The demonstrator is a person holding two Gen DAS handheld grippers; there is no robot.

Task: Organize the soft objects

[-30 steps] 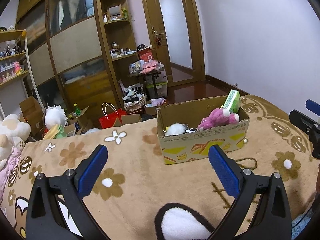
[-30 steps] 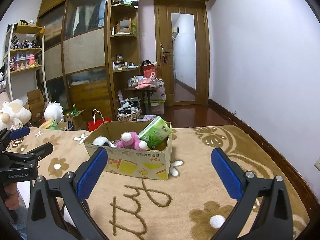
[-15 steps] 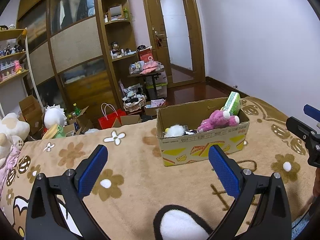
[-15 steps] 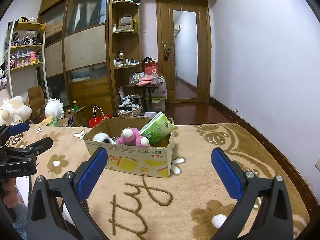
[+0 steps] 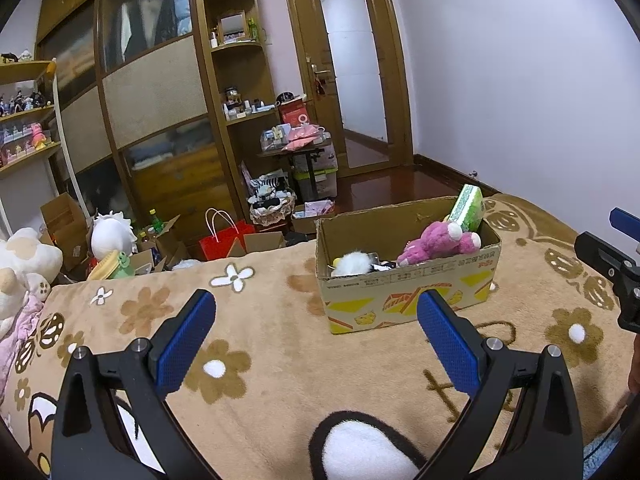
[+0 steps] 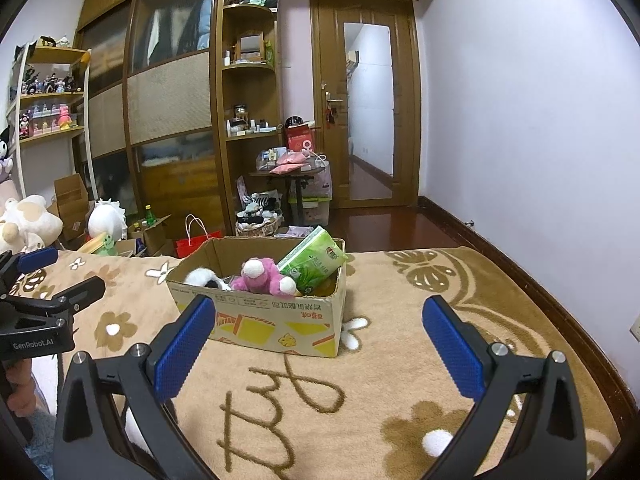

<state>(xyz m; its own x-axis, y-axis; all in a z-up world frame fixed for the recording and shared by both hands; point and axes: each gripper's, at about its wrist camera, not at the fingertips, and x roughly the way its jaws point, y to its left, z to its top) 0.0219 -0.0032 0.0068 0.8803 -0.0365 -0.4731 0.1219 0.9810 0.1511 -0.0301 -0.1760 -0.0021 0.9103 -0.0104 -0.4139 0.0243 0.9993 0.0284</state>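
A cardboard box sits on a tan flowered blanket. It holds a pink plush toy, a white fluffy toy and a green tissue pack. The box, pink plush, white toy and tissue pack also show in the right wrist view. My left gripper is open and empty, in front of the box. My right gripper is open and empty, also short of the box. Each gripper shows at the other view's edge.
Beyond the bed's far edge stand a wardrobe with shelves, a red bag, open cartons and a small cluttered table. Large plush toys lie at the left. A door and a plain wall are at the right.
Both views have shifted slightly; the box sits a little lower and nearer in the right wrist view. Both grippers stay open and empty.
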